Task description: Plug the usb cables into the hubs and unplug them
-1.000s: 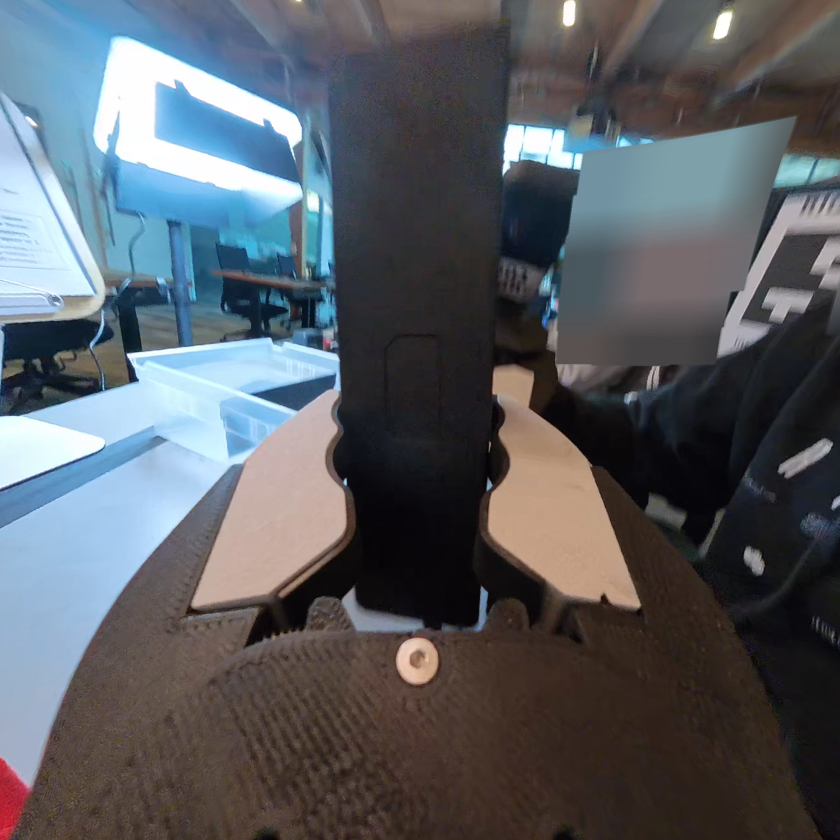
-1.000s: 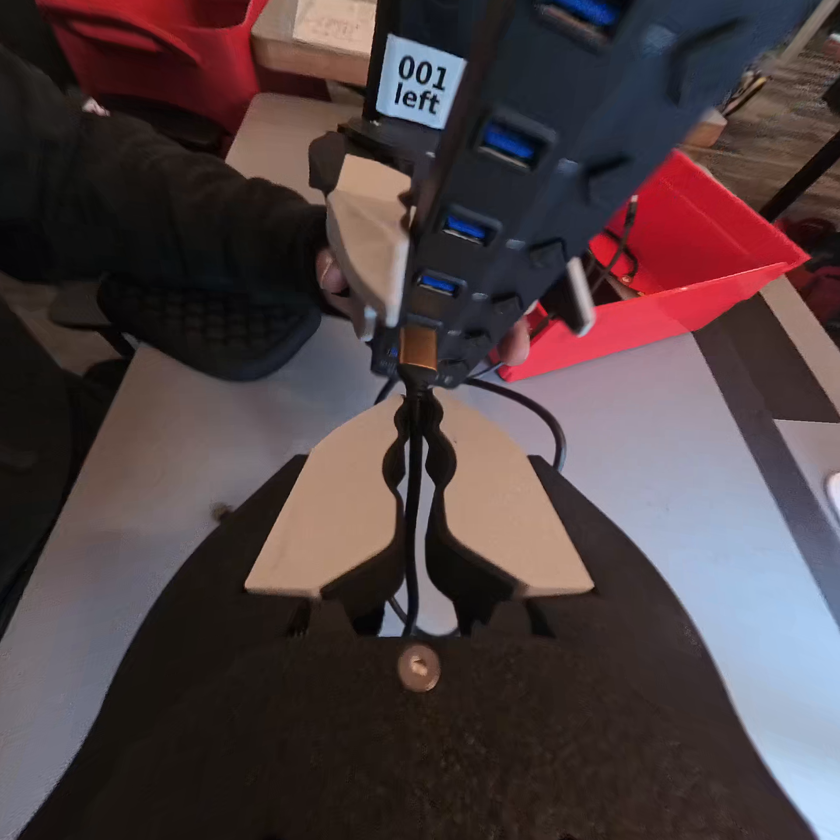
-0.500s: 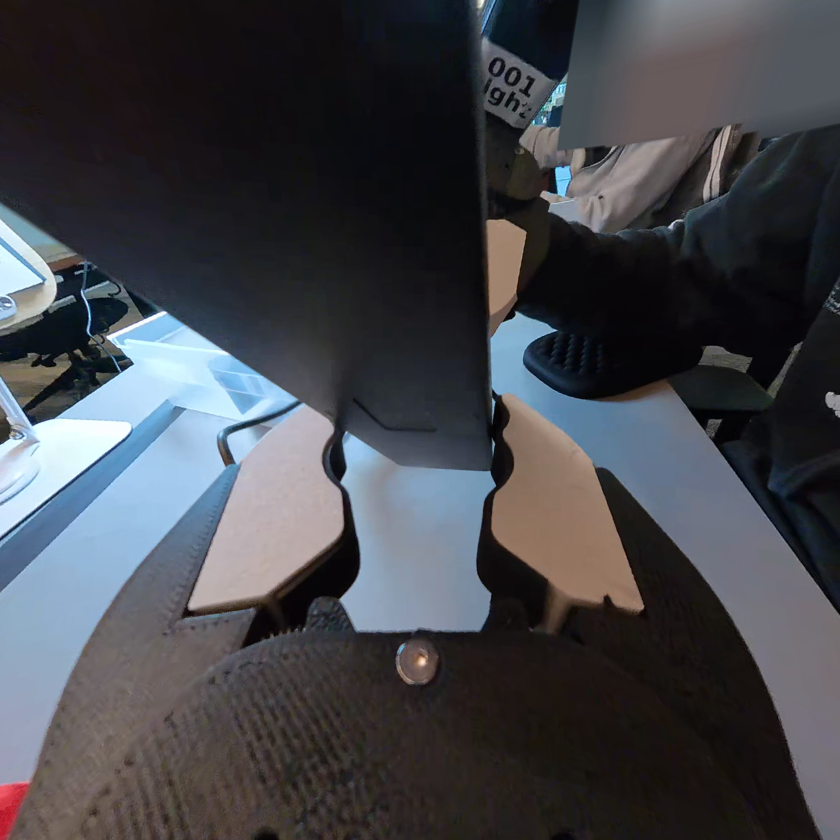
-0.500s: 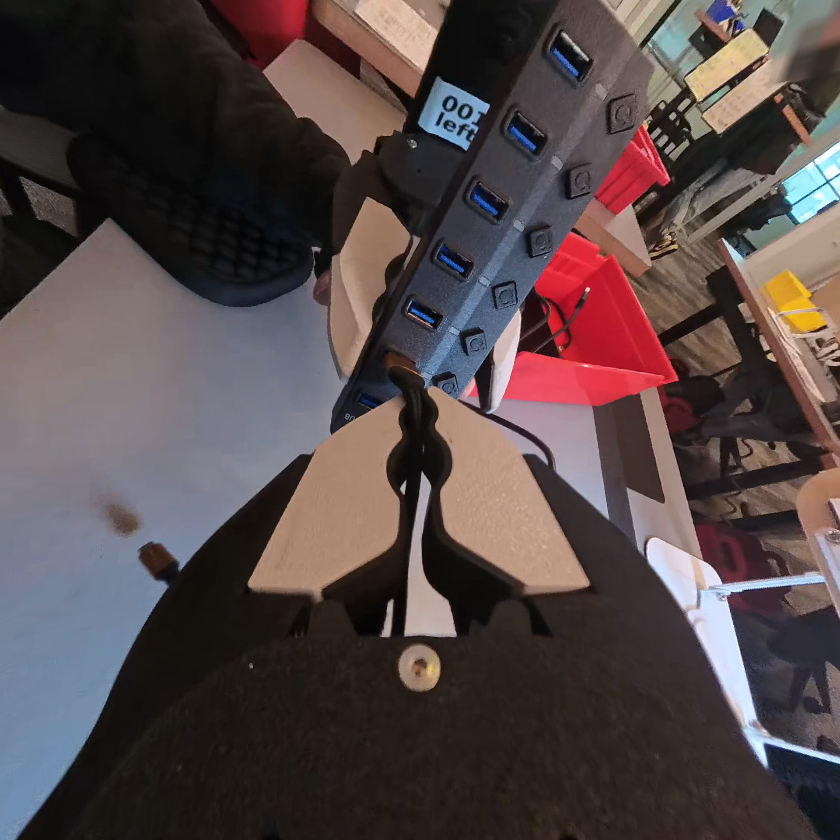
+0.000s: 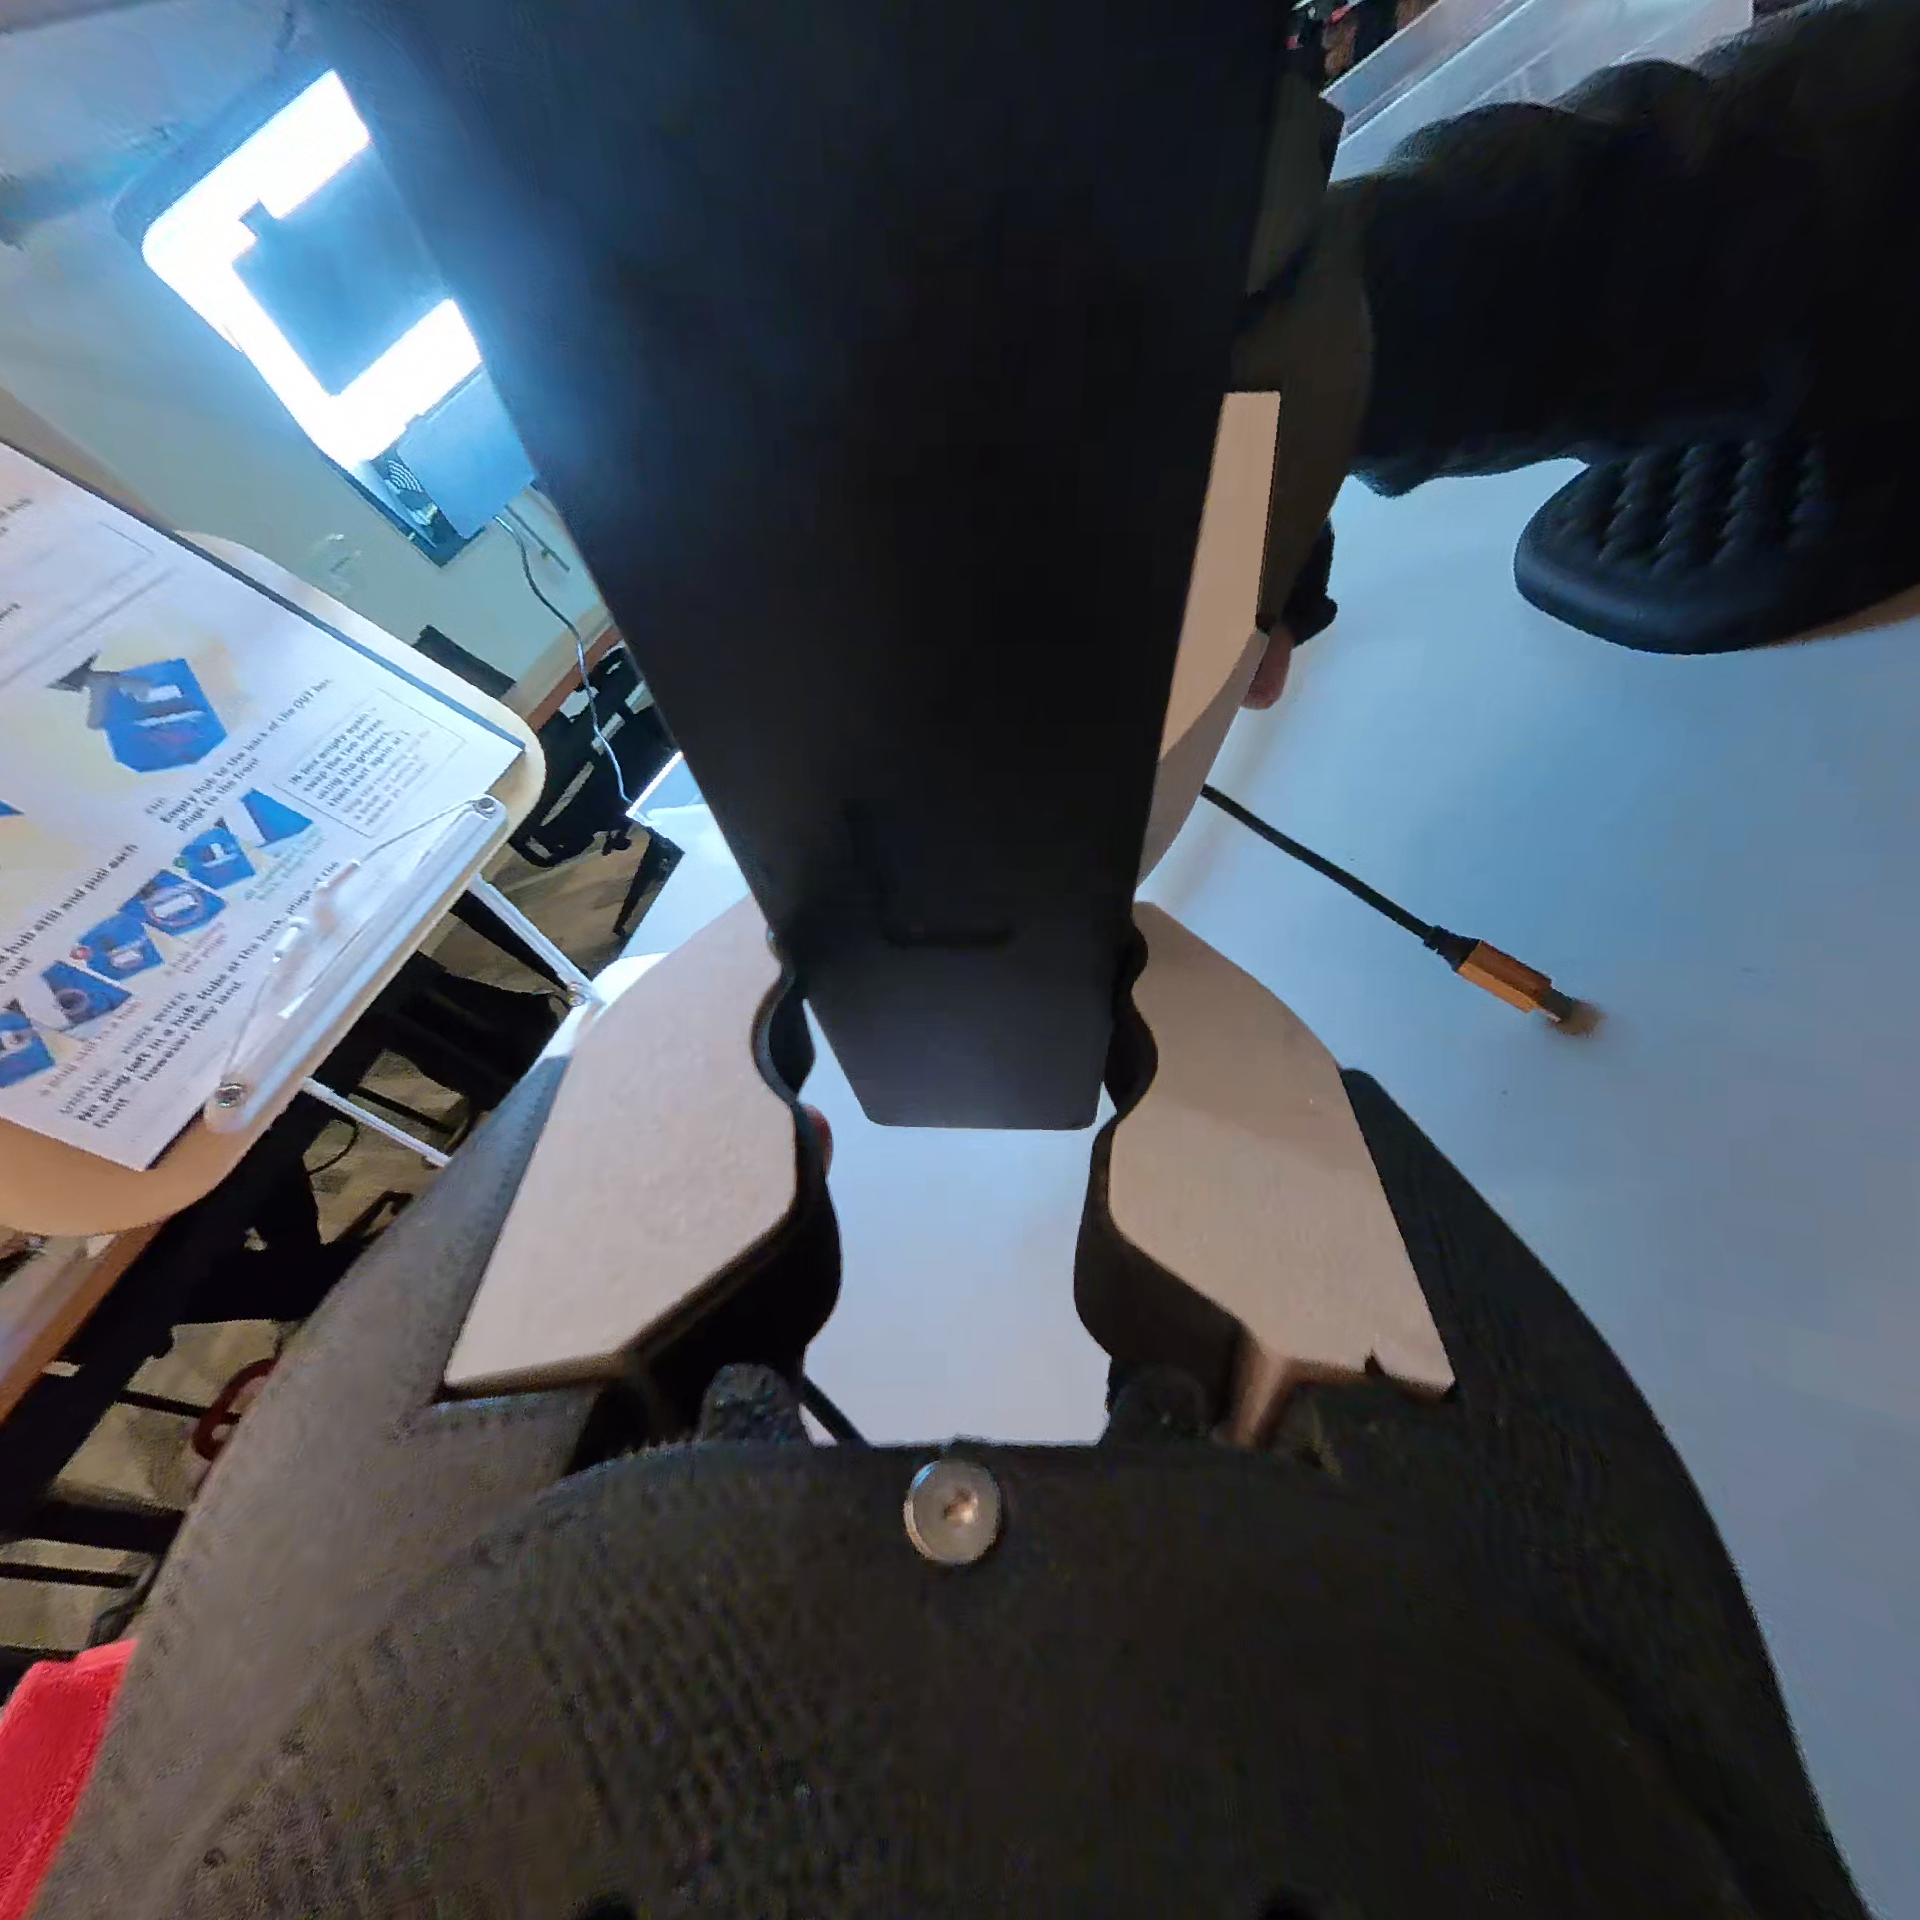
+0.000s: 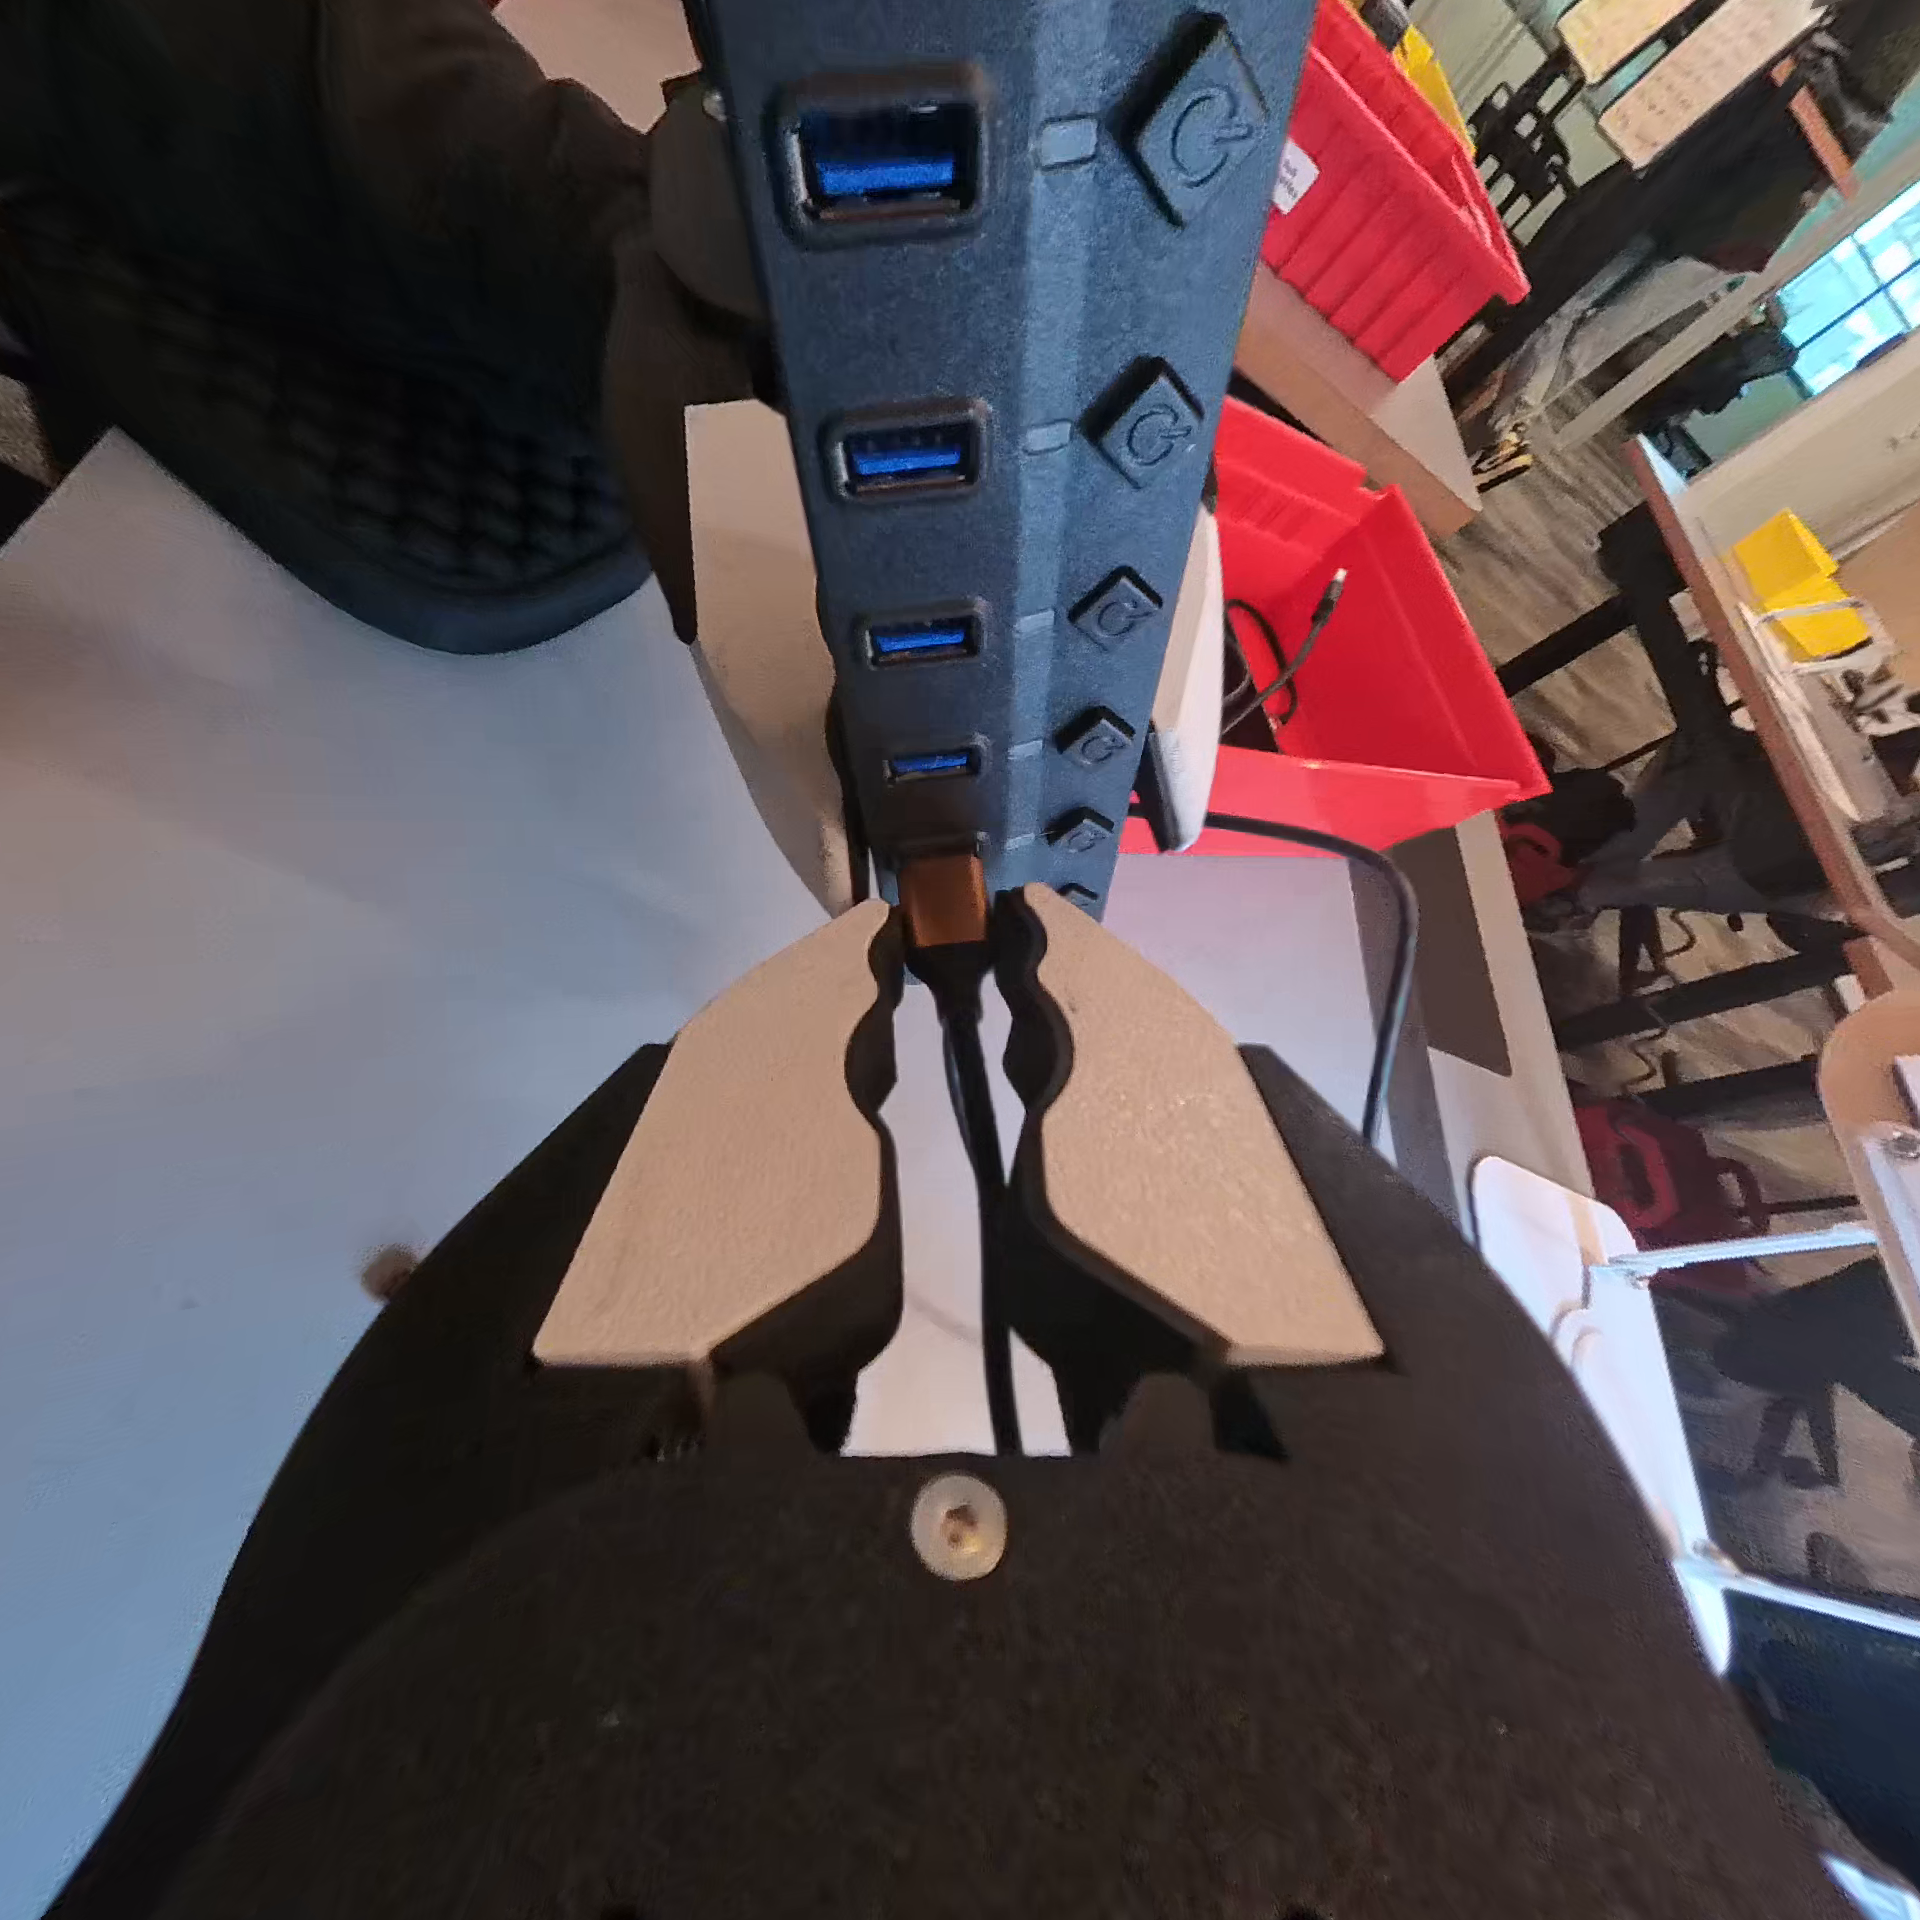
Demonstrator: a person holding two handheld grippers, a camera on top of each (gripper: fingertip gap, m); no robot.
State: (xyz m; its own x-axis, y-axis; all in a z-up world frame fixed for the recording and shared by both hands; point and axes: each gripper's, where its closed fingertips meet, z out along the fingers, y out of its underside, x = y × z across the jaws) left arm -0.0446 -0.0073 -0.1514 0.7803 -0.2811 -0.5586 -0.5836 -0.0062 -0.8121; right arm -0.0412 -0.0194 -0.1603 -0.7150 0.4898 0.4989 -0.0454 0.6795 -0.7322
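Observation:
My left gripper (image 5: 958, 1003) is shut on the lower end of a black USB hub (image 5: 883, 416), held up off the white table; only the hub's plain back shows in the left wrist view. In the right wrist view the hub (image 6: 1039, 520) faces me with a row of blue ports and square buttons. An orange USB plug (image 6: 943, 902) sits in a low port. My right gripper (image 6: 948, 914) pinches that plug at its rear, and the black cable (image 6: 982, 1195) runs back between the fingers. A second orange-tipped cable (image 5: 1507, 977) lies loose on the table.
Red bins (image 6: 1382, 675) with cables stand past the hub at the table's far edge. A tilted stand with a printed sheet (image 5: 208, 831) is on the left. A person's dark sleeve and a black armrest (image 5: 1714, 551) are at the upper right. The white table (image 5: 1662, 1247) lies below. My two grippers' fingertips are within a few centimetres of each other. From the left gripper's tips to the black armrest (image 5: 1714, 551) is close to 25 centimeters.
The hub has tilted and come closer to the right camera. My right jaws have widened from the thin cable onto the plug body. The left view has swung toward the sheet stand.

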